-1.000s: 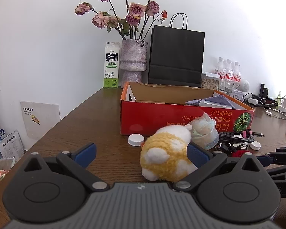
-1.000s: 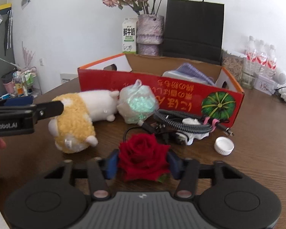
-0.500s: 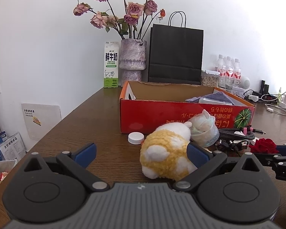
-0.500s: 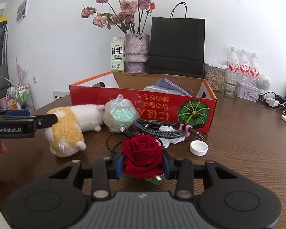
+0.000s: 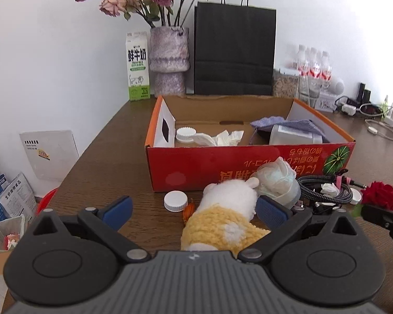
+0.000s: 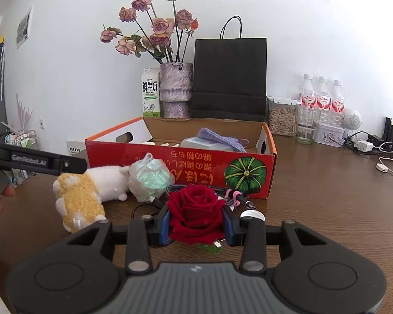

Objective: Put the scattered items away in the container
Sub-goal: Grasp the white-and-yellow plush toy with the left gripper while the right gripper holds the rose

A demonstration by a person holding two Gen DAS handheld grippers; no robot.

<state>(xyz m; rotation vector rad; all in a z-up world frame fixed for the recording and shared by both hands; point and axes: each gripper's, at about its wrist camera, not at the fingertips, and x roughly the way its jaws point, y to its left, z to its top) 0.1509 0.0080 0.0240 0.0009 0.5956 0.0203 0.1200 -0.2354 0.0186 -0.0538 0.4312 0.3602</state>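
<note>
My right gripper (image 6: 196, 222) is shut on a red rose (image 6: 195, 209) and holds it above the table in front of the red cardboard box (image 6: 196, 161). The rose also shows at the right edge of the left wrist view (image 5: 380, 195). My left gripper (image 5: 194, 209) is open, with a yellow and white plush toy (image 5: 222, 217) between its fingers on the table. A white bottle cap (image 5: 175, 201), a plastic-wrapped bundle (image 5: 277, 180) and a coiled cable (image 5: 325, 189) lie in front of the box (image 5: 196, 167). The box holds a cap, tissue, a white container and purple cloth.
A milk carton (image 5: 137, 65), a vase of dried roses (image 5: 169, 60) and a black paper bag (image 5: 234, 48) stand behind the box. Water bottles (image 6: 322, 96), jars and chargers sit at the back right. Another white cap (image 6: 252, 214) lies by the cable.
My right gripper has lifted the rose off the table and risen. My left gripper has also risen, so the inside of the box now shows; the plush stays between its open fingers.
</note>
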